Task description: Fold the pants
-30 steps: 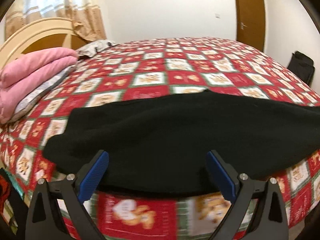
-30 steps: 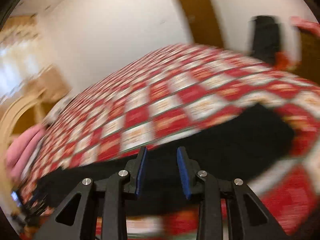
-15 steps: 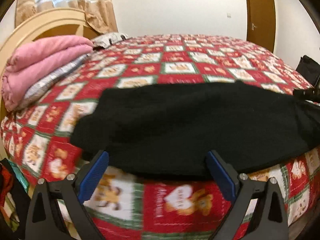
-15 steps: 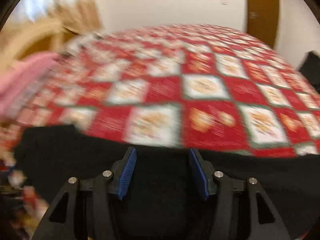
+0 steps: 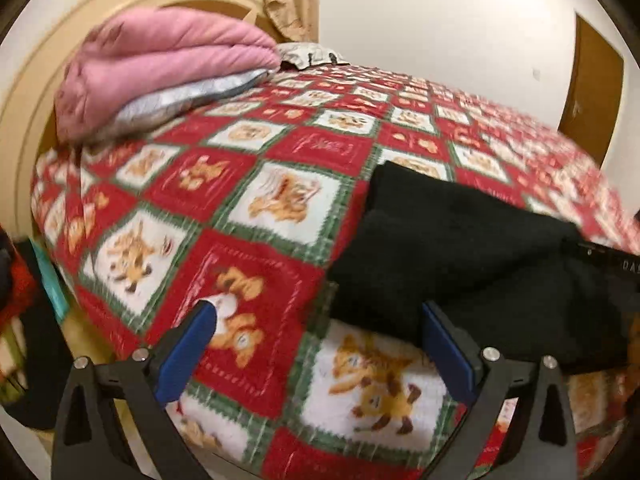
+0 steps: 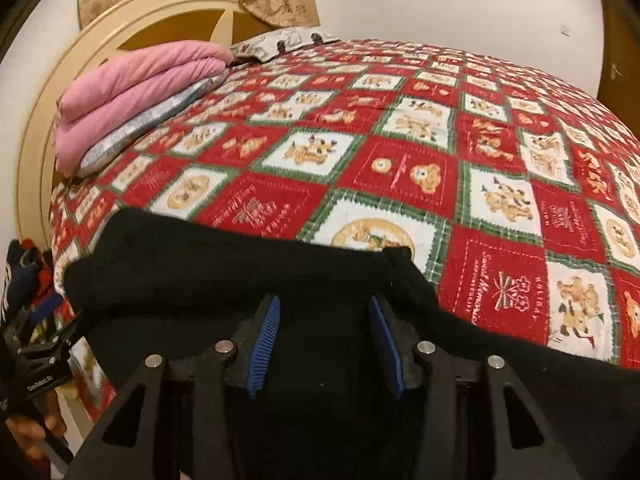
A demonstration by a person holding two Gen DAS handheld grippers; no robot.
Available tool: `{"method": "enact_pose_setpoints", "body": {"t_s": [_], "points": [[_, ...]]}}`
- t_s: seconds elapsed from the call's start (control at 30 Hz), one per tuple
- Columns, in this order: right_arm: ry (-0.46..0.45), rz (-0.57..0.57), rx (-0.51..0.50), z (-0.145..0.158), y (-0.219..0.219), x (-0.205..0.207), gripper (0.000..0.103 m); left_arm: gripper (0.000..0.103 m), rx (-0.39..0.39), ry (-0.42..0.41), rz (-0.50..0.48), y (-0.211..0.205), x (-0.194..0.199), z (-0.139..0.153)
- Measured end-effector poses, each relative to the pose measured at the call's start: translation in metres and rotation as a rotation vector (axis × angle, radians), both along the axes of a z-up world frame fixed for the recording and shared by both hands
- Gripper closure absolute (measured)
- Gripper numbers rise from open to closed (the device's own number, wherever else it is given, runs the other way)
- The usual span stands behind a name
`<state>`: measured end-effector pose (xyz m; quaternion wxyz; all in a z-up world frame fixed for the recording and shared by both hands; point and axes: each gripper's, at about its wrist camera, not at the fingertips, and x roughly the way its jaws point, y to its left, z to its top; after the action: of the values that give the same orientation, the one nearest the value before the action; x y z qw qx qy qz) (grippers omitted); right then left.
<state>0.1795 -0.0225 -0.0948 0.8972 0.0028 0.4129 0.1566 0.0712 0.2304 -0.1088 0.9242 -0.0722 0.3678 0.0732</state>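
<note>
Right gripper (image 6: 324, 320) hovers over the black pants (image 6: 240, 264), its jaws just closing but gripping nothing; left gripper (image 5: 320, 320) gapes empty above the quilt (image 5: 256, 264).

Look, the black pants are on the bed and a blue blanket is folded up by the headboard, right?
Not quite. The folded blanket by the headboard is pink, not blue; the right wrist view shows it clearly. The rest holds: the black pants do lie on the bed, on its red and white checked cover.
</note>
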Motion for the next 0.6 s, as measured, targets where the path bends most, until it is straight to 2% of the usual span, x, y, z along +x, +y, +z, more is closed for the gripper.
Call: {"method": "enact_pose_setpoints", "body": {"t_s": [0.07, 0.13, 0.27, 0.3, 0.37, 0.47, 0.5, 0.6], "points": [[-0.058, 0.061, 0.088, 0.013, 0.003, -0.017, 0.054, 0.0, 0.002, -0.014, -0.022, 0.001, -0.005, 0.006], [-0.086, 0.122, 0.098, 0.02, 0.017, -0.032, 0.054, 0.0, 0.024, -0.045, -0.034, -0.003, -0.008, 0.015], [0.011, 0.243, 0.132, -0.004, 0.055, -0.041, 0.054, 0.001, 0.027, -0.101, -0.069, -0.008, -0.007, 0.033], [0.025, 0.251, 0.115, -0.013, 0.061, -0.044, 0.054, 0.001, 0.025, -0.103, -0.075, -0.007, -0.005, 0.036], [-0.048, 0.242, 0.054, -0.018, 0.071, -0.054, 0.053, 0.001, 0.005, -0.125, -0.061, -0.002, -0.005, 0.043], [-0.062, 0.27, 0.005, -0.018, 0.08, -0.06, 0.05, 0.001, 0.008, -0.157, -0.019, 0.002, 0.008, 0.052], [-0.053, 0.271, 0.014, -0.016, 0.078, -0.06, 0.05, 0.002, 0.026, -0.163, -0.006, 0.0, 0.014, 0.055], [-0.017, 0.23, 0.144, -0.005, 0.059, -0.063, 0.05, 0.002, 0.089, -0.187, -0.001, -0.014, 0.03, 0.057]]}}
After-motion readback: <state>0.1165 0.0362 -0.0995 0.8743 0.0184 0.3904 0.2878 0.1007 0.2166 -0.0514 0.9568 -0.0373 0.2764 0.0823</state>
